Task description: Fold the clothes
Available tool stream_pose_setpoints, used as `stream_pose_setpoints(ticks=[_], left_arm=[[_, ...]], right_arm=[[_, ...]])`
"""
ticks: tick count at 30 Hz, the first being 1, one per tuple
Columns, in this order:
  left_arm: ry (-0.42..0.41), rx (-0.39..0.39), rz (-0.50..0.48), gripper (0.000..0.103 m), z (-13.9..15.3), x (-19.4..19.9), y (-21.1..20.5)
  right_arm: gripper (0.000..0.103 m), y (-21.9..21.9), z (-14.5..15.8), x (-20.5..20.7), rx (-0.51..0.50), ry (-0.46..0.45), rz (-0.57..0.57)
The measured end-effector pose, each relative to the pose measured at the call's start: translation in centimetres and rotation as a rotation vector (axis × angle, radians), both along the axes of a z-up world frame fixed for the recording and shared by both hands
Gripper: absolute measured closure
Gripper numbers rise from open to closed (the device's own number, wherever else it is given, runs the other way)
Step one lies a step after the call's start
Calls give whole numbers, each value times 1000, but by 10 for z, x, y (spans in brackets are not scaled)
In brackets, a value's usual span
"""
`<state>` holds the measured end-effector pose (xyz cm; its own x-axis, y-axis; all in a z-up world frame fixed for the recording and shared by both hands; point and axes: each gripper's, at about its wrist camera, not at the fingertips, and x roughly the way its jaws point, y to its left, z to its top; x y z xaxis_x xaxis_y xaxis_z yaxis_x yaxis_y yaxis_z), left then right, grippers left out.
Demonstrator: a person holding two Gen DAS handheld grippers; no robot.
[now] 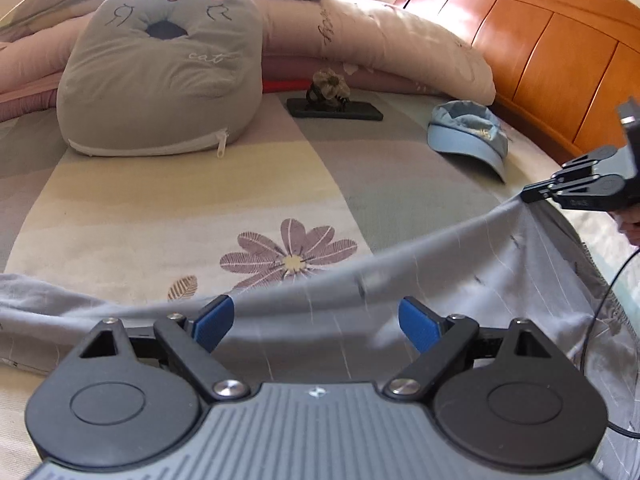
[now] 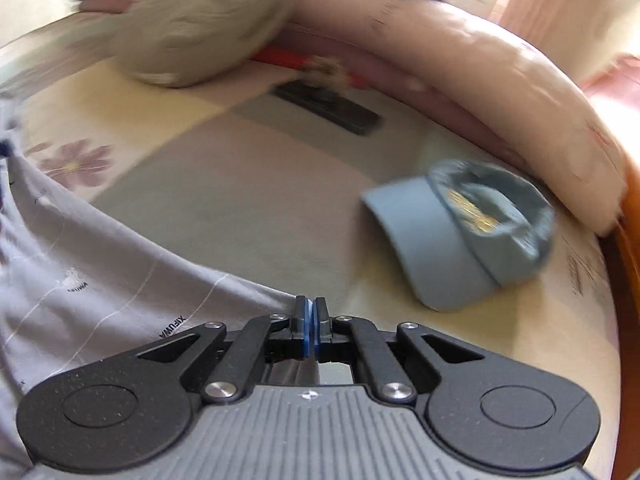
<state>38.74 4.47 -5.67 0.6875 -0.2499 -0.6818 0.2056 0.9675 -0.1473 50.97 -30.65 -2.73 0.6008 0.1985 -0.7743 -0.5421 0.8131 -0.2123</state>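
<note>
- Left wrist view: your left claw stands wide apart over the grey garment, gripping nothing; the cloth's edge runs taut toward the right of the frame.
- Your right claw is clamped on that garment's corner, lifted off the bed.
- Judgement: a fold is under way; you would next need a second hold on the free edge.
- Readable print: "XIFUWA" on the cloth, "cat" on the cushion.

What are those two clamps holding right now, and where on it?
The right hand-held gripper is shut on a corner of the grey cloth, lifting its edge. The left hand-held gripper is open, holding nothing.
</note>
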Motion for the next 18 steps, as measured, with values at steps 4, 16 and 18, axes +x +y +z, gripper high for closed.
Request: stream_pose_setpoints(ticks=[4,16,18], left_arm=[[7,2,7,14,-2,-1,1],[65,59,49,14,-13,7,8],[80,63,56,14,-16,6,11]], right_arm=[[99,-5,-8,9,-16,15,-69],[90,72,11,-31,201,109,197],[90,98,4,-44,220,165,295]])
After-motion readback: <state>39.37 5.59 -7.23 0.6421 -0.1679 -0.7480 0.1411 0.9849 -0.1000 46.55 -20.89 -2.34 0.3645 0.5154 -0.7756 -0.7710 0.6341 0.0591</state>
